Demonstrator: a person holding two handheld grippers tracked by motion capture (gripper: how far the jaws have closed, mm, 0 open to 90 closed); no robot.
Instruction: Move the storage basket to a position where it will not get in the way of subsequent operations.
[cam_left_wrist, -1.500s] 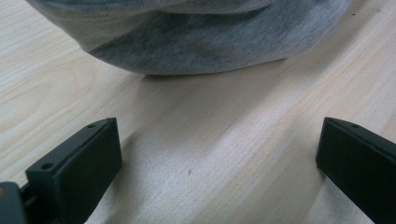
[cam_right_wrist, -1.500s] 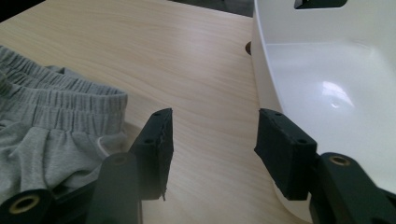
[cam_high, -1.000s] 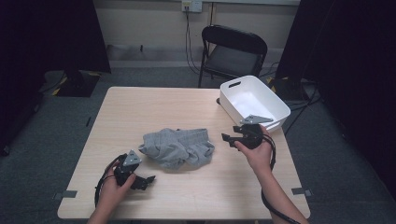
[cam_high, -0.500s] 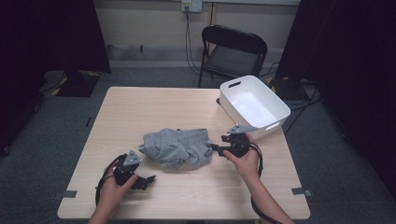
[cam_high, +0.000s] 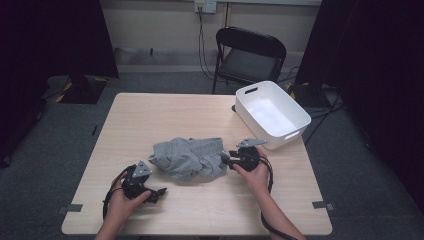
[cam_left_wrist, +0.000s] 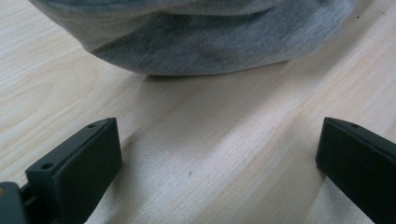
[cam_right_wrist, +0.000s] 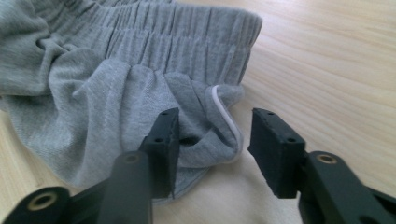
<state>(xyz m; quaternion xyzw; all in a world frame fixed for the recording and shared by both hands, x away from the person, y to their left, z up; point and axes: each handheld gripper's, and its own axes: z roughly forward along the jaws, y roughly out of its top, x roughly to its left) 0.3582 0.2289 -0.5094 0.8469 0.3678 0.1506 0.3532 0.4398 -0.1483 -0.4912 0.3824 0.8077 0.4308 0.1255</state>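
High view: a crumpled grey knit garment with a ribbed elastic waistband (cam_high: 189, 158) lies near the middle of a pale wooden table (cam_high: 165, 112). At its right edge sits the right gripper (cam_high: 224, 159), held in a hand. Right gripper view: its black jaws have just been closing, with a white-trimmed fold of the garment (cam_right_wrist: 219, 126) between them, one jaw on the cloth, the other just clear. Near the table's front left, the left gripper (cam_high: 161, 191) rests spread wide, short of the garment. A white plastic bin (cam_high: 298, 117) stands at the right rear corner.
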